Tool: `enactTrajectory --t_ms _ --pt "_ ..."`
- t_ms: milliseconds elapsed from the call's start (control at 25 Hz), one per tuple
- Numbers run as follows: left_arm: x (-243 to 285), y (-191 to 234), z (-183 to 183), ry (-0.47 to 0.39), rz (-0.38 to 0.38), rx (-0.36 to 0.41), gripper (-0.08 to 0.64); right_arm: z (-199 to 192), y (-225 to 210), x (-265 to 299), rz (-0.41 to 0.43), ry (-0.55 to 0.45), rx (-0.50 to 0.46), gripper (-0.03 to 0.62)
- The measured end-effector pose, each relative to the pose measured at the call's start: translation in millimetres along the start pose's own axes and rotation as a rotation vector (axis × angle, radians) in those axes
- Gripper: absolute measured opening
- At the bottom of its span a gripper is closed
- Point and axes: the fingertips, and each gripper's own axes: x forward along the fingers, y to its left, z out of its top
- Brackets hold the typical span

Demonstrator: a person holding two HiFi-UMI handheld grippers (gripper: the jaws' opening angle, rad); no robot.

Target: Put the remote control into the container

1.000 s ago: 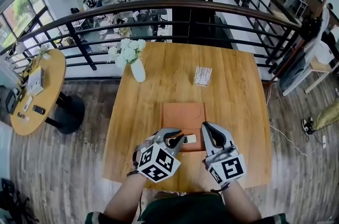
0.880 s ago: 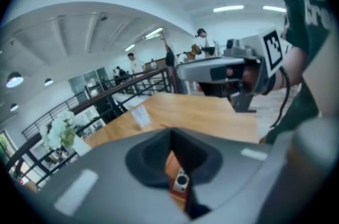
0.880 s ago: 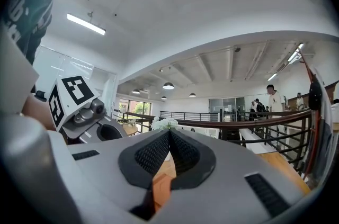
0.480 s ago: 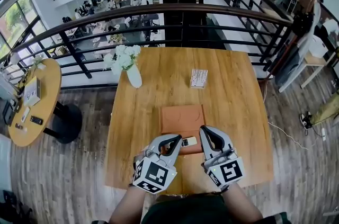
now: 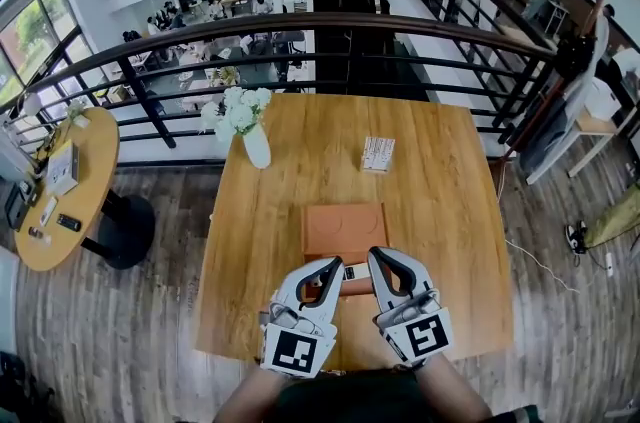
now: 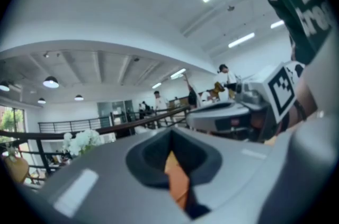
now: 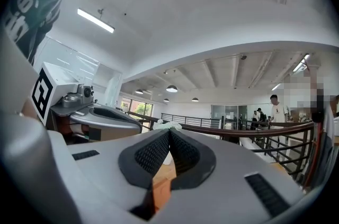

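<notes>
The remote control (image 5: 354, 273) is small, pale with a dark end. It lies at the near edge of the flat brown container (image 5: 345, 229), between my two grippers. My left gripper (image 5: 334, 264) is just left of the remote, jaws shut, and nothing shows between them in the left gripper view (image 6: 170, 135). My right gripper (image 5: 375, 257) is just right of the remote, also shut and empty in the right gripper view (image 7: 169, 132). Both point away from me over the wooden table (image 5: 440, 211). Whether either tip touches the remote is hidden.
A white vase of white flowers (image 5: 257, 145) stands at the table's far left, and a small white packet (image 5: 378, 153) lies far centre. A dark railing (image 5: 330, 21) runs behind the table. A round side table (image 5: 60, 201) stands off to the left.
Both grippers have drawn closer together and a little toward me. The left jaws have closed. The remote stays at the container's near edge.
</notes>
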Motion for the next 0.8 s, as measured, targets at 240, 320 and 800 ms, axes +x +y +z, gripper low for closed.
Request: enactTrajectory --t_ms 240,320,800 --pt "-9 1 10 -0.087 0.014 -0.038 -0.002 1 10 0 0.024 -0.008 0.017 0.017" --pt "-11 -1 13 -0.097 0.016 -0.039 -0.002 1 11 0 0.026 -0.013 0.019 0.017" --pt "-14 -5 19 -0.117 0.010 -0.025 -0.003 1 11 -2 0.022 -0.011 0.022 0.017"
